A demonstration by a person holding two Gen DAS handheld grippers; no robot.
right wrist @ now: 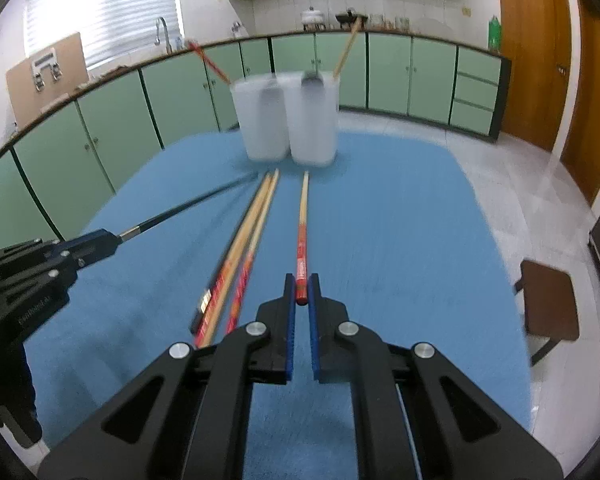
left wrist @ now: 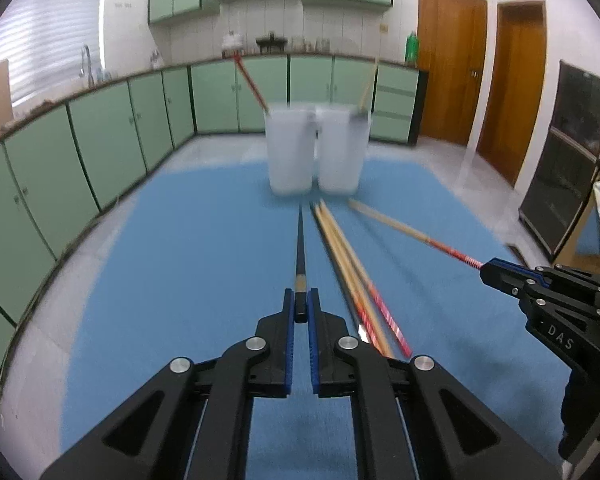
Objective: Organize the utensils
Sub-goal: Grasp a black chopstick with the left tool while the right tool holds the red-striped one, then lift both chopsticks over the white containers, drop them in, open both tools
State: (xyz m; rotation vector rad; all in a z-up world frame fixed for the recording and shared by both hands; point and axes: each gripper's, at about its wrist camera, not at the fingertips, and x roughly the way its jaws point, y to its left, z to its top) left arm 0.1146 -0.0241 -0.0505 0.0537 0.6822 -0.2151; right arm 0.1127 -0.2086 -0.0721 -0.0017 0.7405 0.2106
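Note:
My left gripper [left wrist: 300, 306] is shut on the end of a black chopstick [left wrist: 300, 248] that points at two white cups. My right gripper [right wrist: 302, 290] is shut on a red-handled wooden chopstick [right wrist: 302, 224]; it also shows in the left wrist view [left wrist: 404, 230]. Several loose chopsticks [right wrist: 240, 248] lie on the blue mat between the grippers. The left cup [right wrist: 262, 118] holds a red chopstick [right wrist: 210, 62]. The right cup [right wrist: 314, 120] holds a wooden chopstick [right wrist: 346, 54]. The left gripper also shows at the left of the right wrist view [right wrist: 112, 240].
The blue mat [right wrist: 400, 220] covers a table in a kitchen. Green cabinets [left wrist: 112, 136] run along the left and back. A brown stool [right wrist: 550, 304] stands to the right of the table. Wooden doors [left wrist: 452, 60] are at the right.

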